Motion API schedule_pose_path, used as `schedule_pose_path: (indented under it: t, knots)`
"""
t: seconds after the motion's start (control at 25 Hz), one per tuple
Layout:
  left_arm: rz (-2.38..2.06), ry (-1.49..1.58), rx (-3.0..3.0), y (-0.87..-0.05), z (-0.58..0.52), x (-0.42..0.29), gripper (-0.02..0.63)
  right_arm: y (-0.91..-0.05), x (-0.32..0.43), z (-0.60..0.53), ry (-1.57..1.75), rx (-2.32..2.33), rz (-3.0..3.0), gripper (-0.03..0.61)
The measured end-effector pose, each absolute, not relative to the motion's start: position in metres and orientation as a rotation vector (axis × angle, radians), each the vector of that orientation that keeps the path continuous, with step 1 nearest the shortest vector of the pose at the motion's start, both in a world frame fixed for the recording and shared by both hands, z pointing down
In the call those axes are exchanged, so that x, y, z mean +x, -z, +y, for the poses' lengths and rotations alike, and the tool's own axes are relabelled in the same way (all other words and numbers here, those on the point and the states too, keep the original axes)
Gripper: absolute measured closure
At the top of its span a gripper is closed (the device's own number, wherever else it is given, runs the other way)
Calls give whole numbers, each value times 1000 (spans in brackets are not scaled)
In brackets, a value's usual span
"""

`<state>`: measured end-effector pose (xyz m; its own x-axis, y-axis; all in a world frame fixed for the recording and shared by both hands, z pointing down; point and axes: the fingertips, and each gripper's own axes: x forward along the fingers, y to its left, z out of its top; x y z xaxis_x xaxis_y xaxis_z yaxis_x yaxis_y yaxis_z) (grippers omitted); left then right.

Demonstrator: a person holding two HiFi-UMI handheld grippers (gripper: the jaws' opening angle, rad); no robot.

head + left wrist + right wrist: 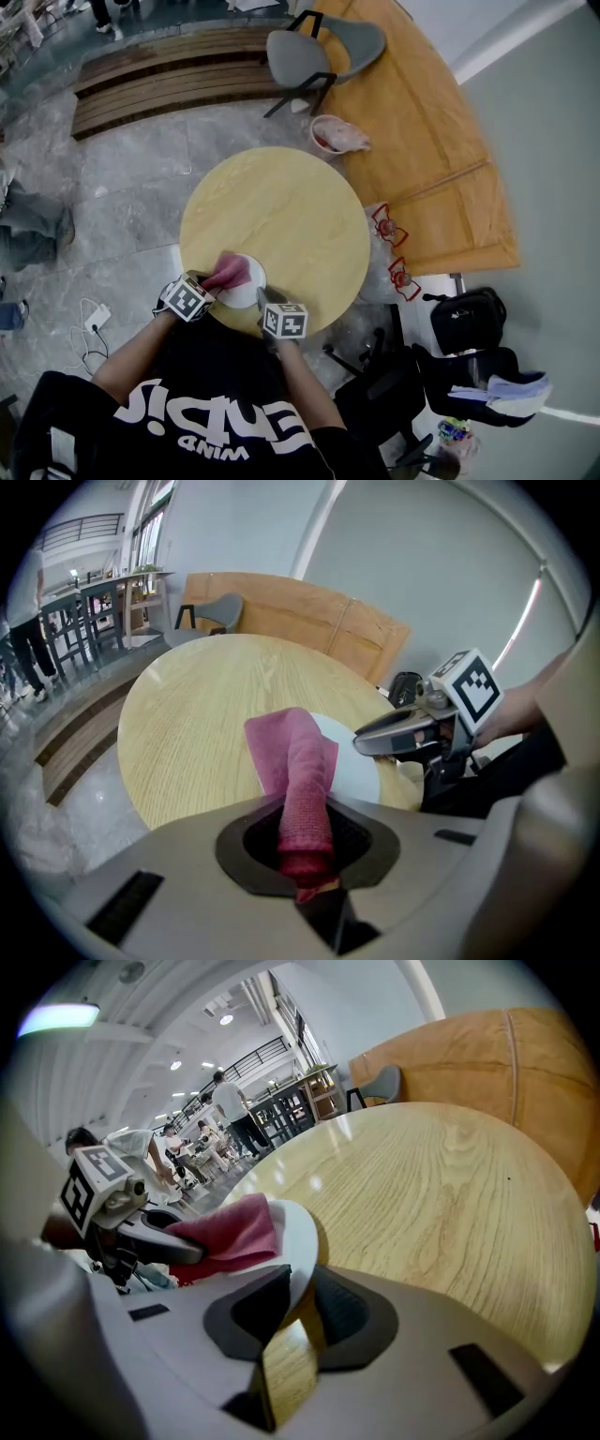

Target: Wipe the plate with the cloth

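Note:
A white plate (pixel 247 286) lies at the near edge of the round wooden table (pixel 281 211). A pink cloth (pixel 228 273) is draped over the plate's left part. My left gripper (pixel 199 289) is shut on the cloth (pixel 298 789), which runs out from its jaws onto the plate (pixel 352 766). My right gripper (pixel 272 302) is shut on the plate's near rim (pixel 298 1241), holding it slightly tilted. In the right gripper view the cloth (pixel 230 1232) lies over the plate, with the left gripper (pixel 155 1241) beside it.
A grey chair (pixel 309 52) and a curved wooden bench (pixel 412 112) stand beyond the table. A bin with a pink bag (pixel 336 136) sits by the bench. Black bags (pixel 464 323) and a black chair base (pixel 375 356) are at the right. Cables (pixel 89 328) lie on the floor at left.

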<state>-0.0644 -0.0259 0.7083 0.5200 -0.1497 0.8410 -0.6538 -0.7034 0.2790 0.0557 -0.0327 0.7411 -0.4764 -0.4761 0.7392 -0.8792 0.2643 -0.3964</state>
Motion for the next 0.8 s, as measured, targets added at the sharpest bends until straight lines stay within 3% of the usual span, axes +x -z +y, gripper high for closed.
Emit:
schedule_pose_path:
  t: [0.8]
  knots:
    - [-759, -1120, 2317, -655, -79, -78, 563, -678, 63, -58, -1093, 1240, -2174, 485]
